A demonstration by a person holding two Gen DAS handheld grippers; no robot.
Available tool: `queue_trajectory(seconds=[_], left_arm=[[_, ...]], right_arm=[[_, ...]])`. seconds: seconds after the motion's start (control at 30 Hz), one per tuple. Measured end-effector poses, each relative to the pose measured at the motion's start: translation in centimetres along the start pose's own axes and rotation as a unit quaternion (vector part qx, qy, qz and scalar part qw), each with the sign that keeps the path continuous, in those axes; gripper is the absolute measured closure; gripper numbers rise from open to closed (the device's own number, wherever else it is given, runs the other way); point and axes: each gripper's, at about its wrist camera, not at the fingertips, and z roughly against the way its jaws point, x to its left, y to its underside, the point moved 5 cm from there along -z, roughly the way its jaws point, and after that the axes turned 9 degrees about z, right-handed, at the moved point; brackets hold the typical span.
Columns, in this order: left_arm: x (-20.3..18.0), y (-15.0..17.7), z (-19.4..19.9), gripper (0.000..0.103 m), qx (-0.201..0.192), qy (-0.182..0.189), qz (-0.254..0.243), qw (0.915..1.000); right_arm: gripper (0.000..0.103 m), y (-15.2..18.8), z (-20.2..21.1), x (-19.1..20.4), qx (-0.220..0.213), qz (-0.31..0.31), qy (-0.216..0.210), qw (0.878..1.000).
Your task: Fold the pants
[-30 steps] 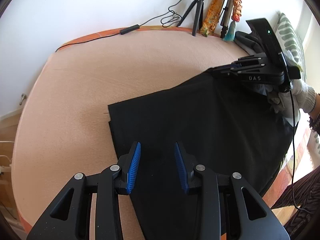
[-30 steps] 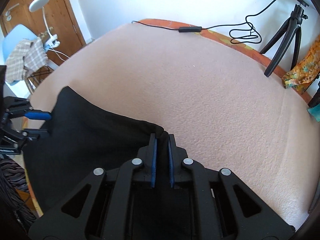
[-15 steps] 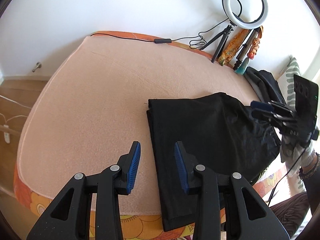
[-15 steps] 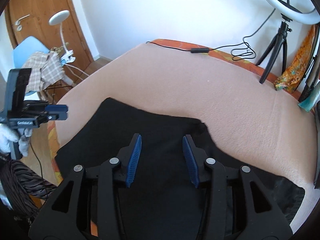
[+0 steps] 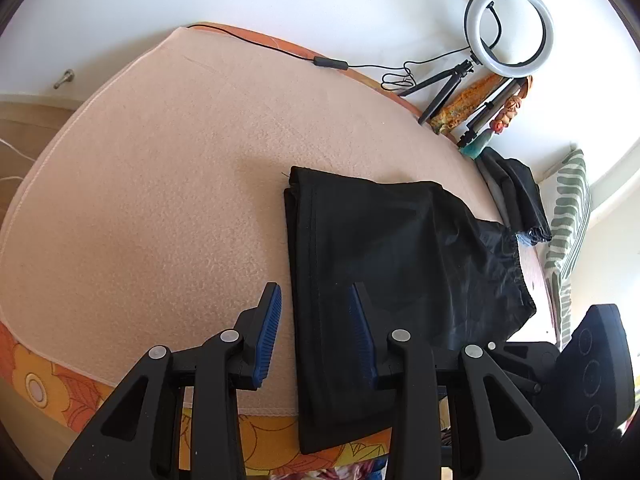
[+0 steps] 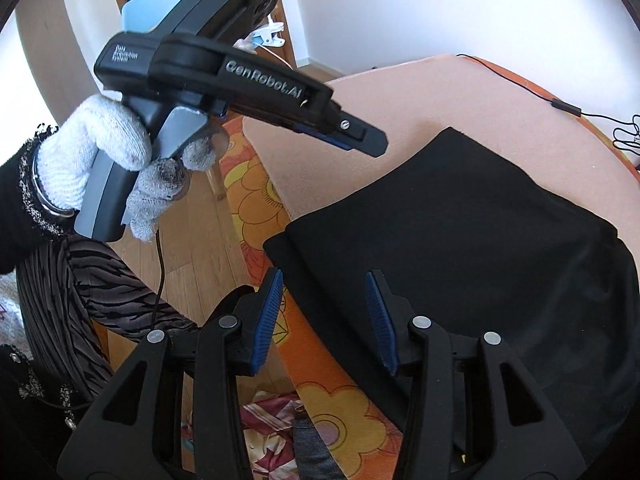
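Observation:
Black pants (image 5: 400,248) lie folded on the peach blanket (image 5: 160,200), one end hanging over the bed's near edge. My left gripper (image 5: 316,320) stands open above the pants' left edge, with only the fabric's border below its gap and nothing gripped. In the right wrist view the pants (image 6: 480,240) fill the right side. My right gripper (image 6: 324,312) is open above the pants' corner at the bed edge, pads clear of the cloth. The left gripper (image 6: 360,140) shows side-on there, held by a white-gloved hand (image 6: 100,148) above the blanket's corner.
A ring light on a tripod (image 5: 508,28) and a cable (image 5: 332,62) stand at the far edge by the wall. Dark clothes (image 5: 516,196) and a striped pillow (image 5: 568,216) lie at the right. The floral sheet (image 6: 256,184) drops to a wooden floor (image 6: 192,240).
My right gripper let go of the pants' folded edge, opened and drew back to the bed's near edge. The left gripper swung left and rolled. The pants now lie folded.

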Motion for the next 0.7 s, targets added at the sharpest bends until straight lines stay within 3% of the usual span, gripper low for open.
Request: queue_trajectory(seconds=[0.27,0.3,0.33,0.4,0.6,0.7], left_arm=[[1.5,-0.1,-0.5,0.07,0.017,0.024,0.044,0.9986],[1.5,-0.2,-0.5,0.07,0.017,0.025,0.043,0.9986],[1.5,-0.2,-0.4,0.07,0.016,0.025,0.041,0.9987],[1.6,-0.4,-0.4,0.07,0.015,0.022,0.039,0.9989],[2.0,-1.1,-1.1,0.07,0.017,0.019,0.044,0.9987],[2.1,-1.9,-1.3,0.07,0.013,0.009,0.036,0.9992]], right_arm=[[0.058,0.2,-3.3,0.8,0.037,0.036,0.031,0.998],[0.066,0.2,-3.3,0.9,0.033,0.045,0.041,0.998],[0.082,0.1,-3.3,0.7,0.034,0.048,0.045,0.997],[0.098,-0.1,-3.2,0.4,0.034,0.036,0.043,0.998],[0.101,0.1,-2.9,2.9,0.032,0.056,-0.008,0.998],[0.101,0.3,-3.8,4.5,0.048,0.085,0.003,0.995]])
